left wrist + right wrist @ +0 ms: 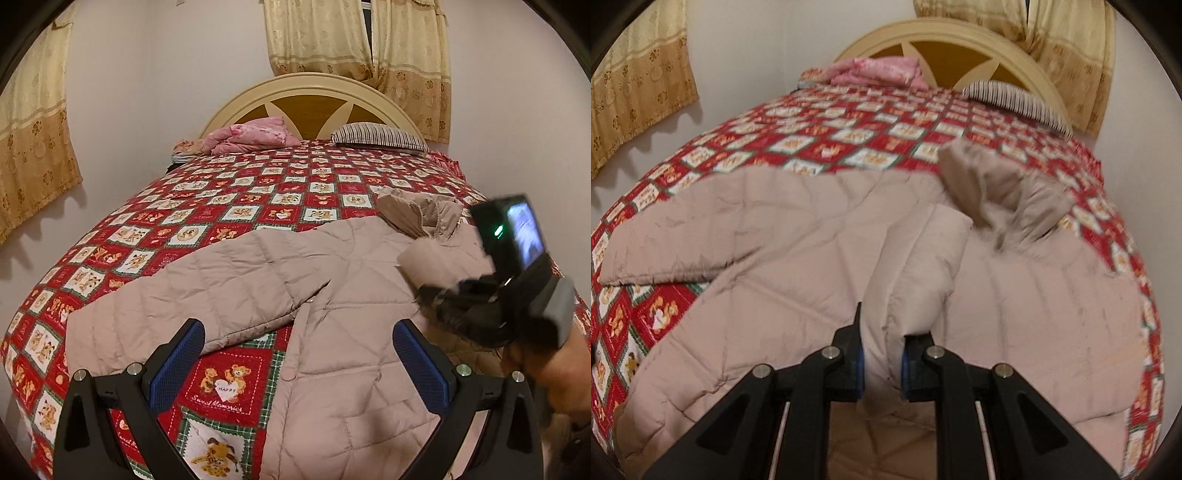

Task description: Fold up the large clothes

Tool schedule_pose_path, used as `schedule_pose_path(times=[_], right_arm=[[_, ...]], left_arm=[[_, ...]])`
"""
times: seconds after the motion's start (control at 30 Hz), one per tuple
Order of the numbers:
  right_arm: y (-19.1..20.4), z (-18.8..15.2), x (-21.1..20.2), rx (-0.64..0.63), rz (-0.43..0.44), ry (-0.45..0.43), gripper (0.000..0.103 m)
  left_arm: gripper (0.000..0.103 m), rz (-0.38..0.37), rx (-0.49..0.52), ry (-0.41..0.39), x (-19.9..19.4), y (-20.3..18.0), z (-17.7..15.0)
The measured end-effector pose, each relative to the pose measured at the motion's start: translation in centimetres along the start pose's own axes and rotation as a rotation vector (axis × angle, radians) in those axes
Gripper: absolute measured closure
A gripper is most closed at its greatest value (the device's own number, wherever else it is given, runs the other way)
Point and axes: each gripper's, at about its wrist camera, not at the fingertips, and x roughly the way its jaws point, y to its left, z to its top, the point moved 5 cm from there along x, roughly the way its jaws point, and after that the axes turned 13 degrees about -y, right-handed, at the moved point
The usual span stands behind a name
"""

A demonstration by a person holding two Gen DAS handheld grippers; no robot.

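Note:
A beige quilted puffer jacket [332, 295] lies spread on the bed, one sleeve stretched to the left and its hood [417, 214] bunched at the far side. My left gripper [297, 354] hovers open above the jacket's near edge, nothing between its blue pads. My right gripper [882, 358] is shut on a fold of the jacket's other sleeve [916, 266], which stands up between the pads. In the left wrist view the right gripper [439, 299] appears blurred at the right, over the jacket.
The bed carries a red patchwork quilt with teddy bears [229, 387]. A pink bundle [255, 134] and a striped pillow [376, 136] lie by the cream headboard [310, 85]. Curtains [33, 147] hang on the walls. A person's hand [546, 373] holds the right gripper.

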Motion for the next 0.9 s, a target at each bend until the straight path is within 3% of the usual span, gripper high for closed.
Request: schedule_pose_path(times=[0.13, 0.17, 0.27, 0.43, 0.6, 0.8, 0.9], right_arm=[[0.7, -1.0, 0.8, 0.026, 0.058, 0.014, 0.07], [0.7, -1.0, 0.4, 0.048, 0.091, 0.005, 0.054], [1.0, -0.9, -0.3, 0.099, 0.154, 0.0, 0.028], [0.6, -0.9, -2.9, 0.11, 0.196, -0.034, 0.027], [-3.4, -0.8, -5.0, 0.167, 0.179, -0.068, 0.027], [-10.2, -1.5, -6.4, 0.218, 0.036, -0.086, 0.028], [-14.7, -1.7, -6.9, 0.271, -0.046, -0.099, 0.038]], left_arm=[[0.001, -0.014, 0.011, 0.003, 0.1, -0.7, 1.2], [0.001, -0.017, 0.012, 0.001, 0.0, -0.8, 1.5], [0.001, -0.019, 0.017, -0.013, -0.2, -1.2, 2.9], [0.001, -0.012, 0.031, -0.051, -0.8, -2.0, 5.2], [0.001, -0.03, 0.069, -0.073, -0.3, -4.4, 6.2], [0.001, -0.098, 0.084, -0.075, 2.5, -9.0, 6.8], [0.001, -0.174, 0.099, -0.098, 4.1, -12.1, 7.1]])
